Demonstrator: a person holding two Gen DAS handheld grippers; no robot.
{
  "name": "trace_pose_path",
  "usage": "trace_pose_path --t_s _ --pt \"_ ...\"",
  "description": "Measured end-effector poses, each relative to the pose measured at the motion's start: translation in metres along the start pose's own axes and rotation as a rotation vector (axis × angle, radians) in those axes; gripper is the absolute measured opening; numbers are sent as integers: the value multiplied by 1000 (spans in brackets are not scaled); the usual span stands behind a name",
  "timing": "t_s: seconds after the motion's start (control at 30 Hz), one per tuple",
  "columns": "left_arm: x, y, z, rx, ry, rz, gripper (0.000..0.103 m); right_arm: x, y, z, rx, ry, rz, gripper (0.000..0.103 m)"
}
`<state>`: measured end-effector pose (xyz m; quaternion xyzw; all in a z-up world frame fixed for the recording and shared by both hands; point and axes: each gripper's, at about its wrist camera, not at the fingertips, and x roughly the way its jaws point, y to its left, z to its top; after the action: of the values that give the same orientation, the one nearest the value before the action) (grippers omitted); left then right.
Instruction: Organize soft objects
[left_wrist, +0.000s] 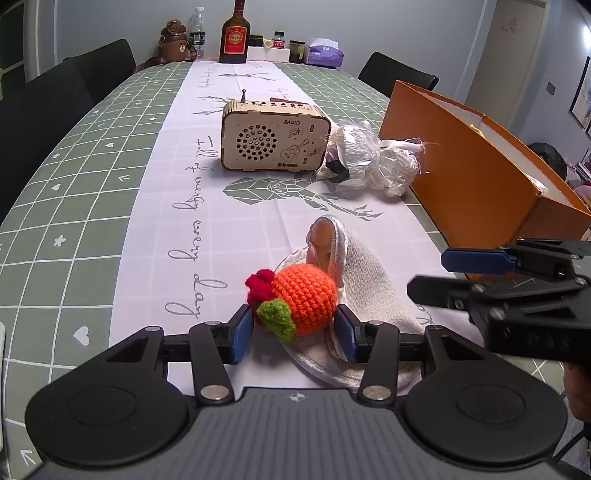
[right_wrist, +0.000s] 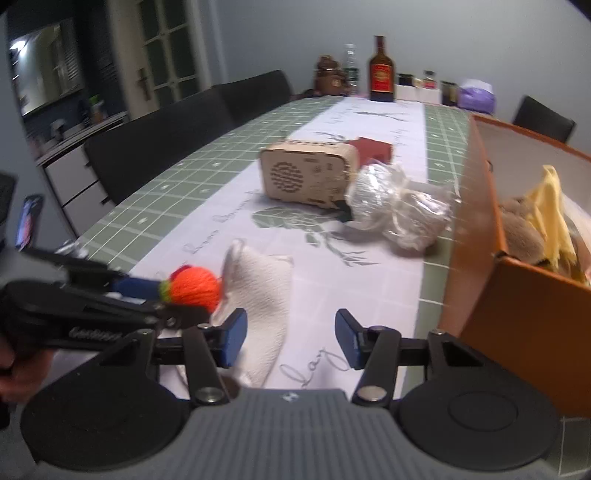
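While the left claw grips the orange crocheted fruit between its blue pads, over a white cloth on the table, the right claw stands half-open and empty, an orange box to its right.

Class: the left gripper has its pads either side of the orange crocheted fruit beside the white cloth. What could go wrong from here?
1. The left gripper has one pad over the white cloth, so lifting the crocheted fruit may drag the cloth along.
2. The fruit is round and soft; it may slip out sideways.
3. The right gripper hangs close by, empty, and the two could collide.
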<state>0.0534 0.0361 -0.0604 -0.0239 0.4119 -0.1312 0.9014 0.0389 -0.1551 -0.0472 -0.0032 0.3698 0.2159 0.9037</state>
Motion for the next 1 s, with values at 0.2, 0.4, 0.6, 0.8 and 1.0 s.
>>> trace_pose_path --t_s 0.2,0.4,0.6,0.8,1.0 --pt "-1 3 -3 -7 -11 -11 55 23 0 -6 46 24 -9 51" --pt "1 10 -7 -50 -13 -52 51 30 12 -15 49 8 -6 49" --pt "-1 13 -10 -75 -22 -69 50 30 22 -19 28 -13 -1 28" --pt "-3 9 -14 -55 -61 -50 51 28 26 -20 2 -27 -17 12" --pt "-7 12 -22 -71 -127 -27 54 26 28 -21 -13 -45 -31 6"
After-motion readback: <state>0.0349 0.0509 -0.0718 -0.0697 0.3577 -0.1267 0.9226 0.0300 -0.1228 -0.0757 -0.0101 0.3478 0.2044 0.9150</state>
